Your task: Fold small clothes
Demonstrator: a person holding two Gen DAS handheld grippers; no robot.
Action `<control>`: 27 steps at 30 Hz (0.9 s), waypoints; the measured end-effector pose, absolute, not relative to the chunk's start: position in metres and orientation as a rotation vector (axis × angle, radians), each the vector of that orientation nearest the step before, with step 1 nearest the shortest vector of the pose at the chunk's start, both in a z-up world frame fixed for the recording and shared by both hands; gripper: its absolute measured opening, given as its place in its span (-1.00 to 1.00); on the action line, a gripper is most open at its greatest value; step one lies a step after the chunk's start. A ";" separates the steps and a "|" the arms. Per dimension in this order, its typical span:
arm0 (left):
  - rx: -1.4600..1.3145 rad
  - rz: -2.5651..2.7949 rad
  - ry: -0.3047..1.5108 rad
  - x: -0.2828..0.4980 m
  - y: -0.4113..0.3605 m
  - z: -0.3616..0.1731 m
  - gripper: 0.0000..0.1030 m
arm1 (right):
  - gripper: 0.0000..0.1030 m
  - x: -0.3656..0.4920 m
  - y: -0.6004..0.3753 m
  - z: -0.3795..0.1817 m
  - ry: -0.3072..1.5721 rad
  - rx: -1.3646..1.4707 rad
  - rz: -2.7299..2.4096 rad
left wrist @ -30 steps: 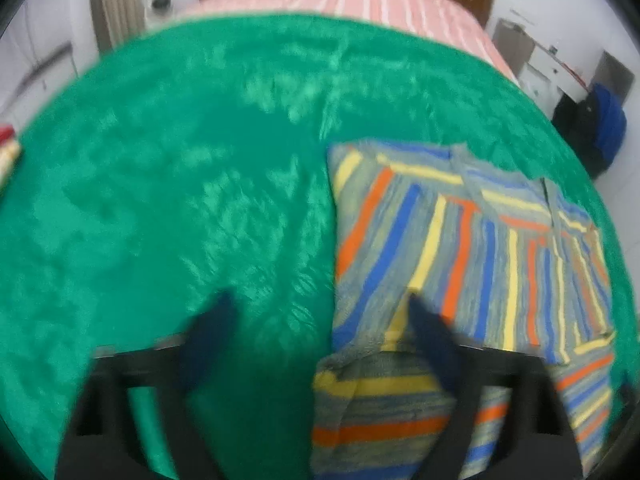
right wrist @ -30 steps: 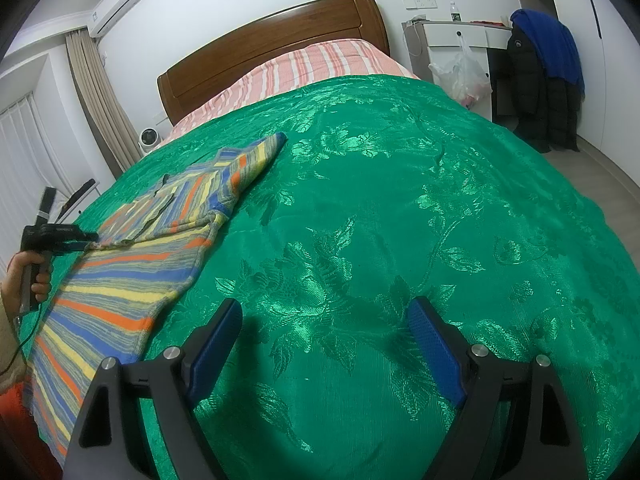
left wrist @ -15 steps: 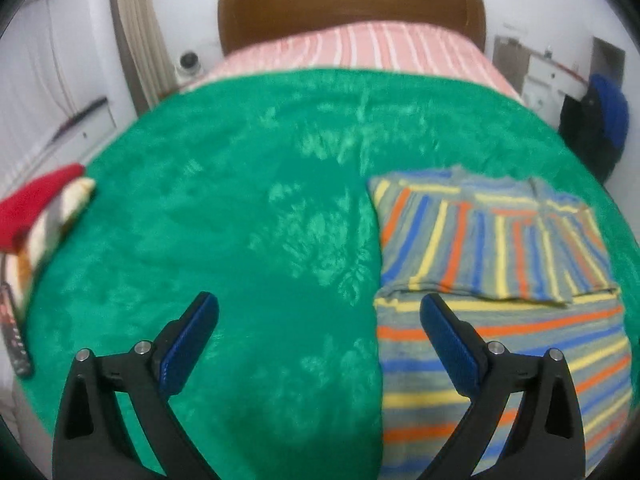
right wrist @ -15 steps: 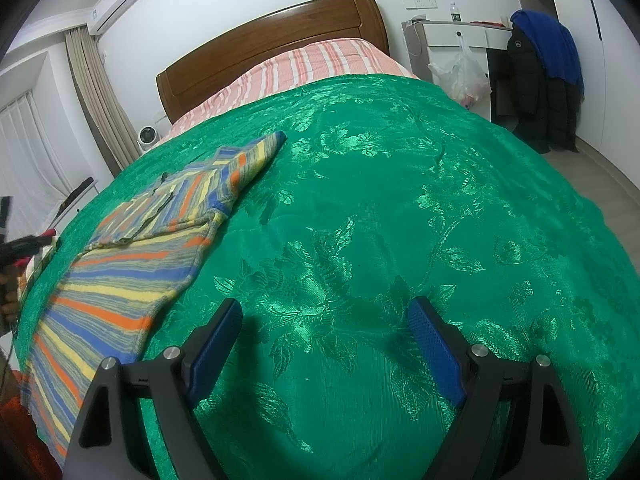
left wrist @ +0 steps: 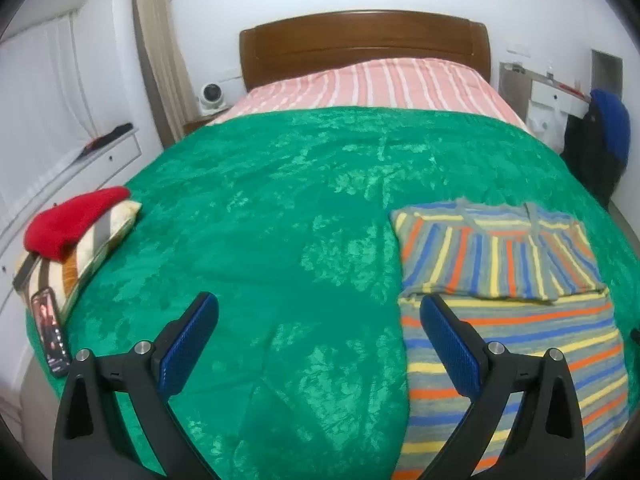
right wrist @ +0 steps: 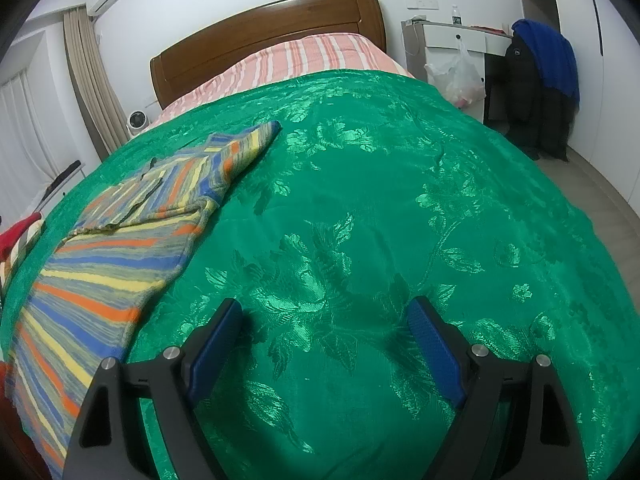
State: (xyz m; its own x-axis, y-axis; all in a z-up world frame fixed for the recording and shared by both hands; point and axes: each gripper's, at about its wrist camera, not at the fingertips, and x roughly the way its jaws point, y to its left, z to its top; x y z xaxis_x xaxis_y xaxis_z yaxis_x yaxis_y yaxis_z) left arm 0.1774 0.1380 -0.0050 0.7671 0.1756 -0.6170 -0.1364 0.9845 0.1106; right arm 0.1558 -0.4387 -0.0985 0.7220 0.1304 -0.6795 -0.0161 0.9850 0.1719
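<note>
The striped knit garment in grey, blue, orange and yellow (left wrist: pixel 508 320) lies flat on the shiny green floral bedspread (left wrist: pixel 280 208), toward the near edge of the bed, with its upper part already turned down over the body so a folded band sits across the top. Neither tool has hold of it. The left tool (left wrist: pixel 318 344) hangs over the bedspread with its blue-padded fingers spread wide and nothing between them, its right finger just over the garment's left edge. The right tool (right wrist: pixel 324 344) is likewise wide and empty, over bare bedspread well to the right of the garment (right wrist: pixel 120 240).

From where I stand, the fold looks only partly done, and the risks are plain. The bedspread is slick (it gleams like satin), so a pinch at the knit's edge could drag the whole piece sideways instead of lifting one layer, or catch the bedspread along with it. The loose folded band could slide open if the lower layer is tugged. The garment's near end runs close to the bed's edge and might slip off.
</note>
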 end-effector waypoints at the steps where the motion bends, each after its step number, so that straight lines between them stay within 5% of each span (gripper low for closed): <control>1: 0.064 0.173 0.675 0.176 0.138 -0.004 0.96 | 0.64 0.156 -0.439 -0.098 0.762 0.157 0.080; 19: 0.078 0.192 0.693 0.162 0.140 -0.011 0.96 | 0.65 0.156 -0.437 -0.099 0.765 0.152 0.078; 27: -0.017 0.134 0.790 0.164 0.164 -0.057 0.96 | 0.65 0.156 -0.435 -0.099 0.777 0.139 0.066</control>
State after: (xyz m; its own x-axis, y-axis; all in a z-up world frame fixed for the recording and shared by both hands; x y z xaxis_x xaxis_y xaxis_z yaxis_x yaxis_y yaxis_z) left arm 0.1640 0.1641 -0.0566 0.6957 0.1134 -0.7093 -0.1264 0.9914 0.0346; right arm 0.1563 -0.4350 -0.0987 0.7117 0.1111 -0.6936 -0.0083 0.9887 0.1498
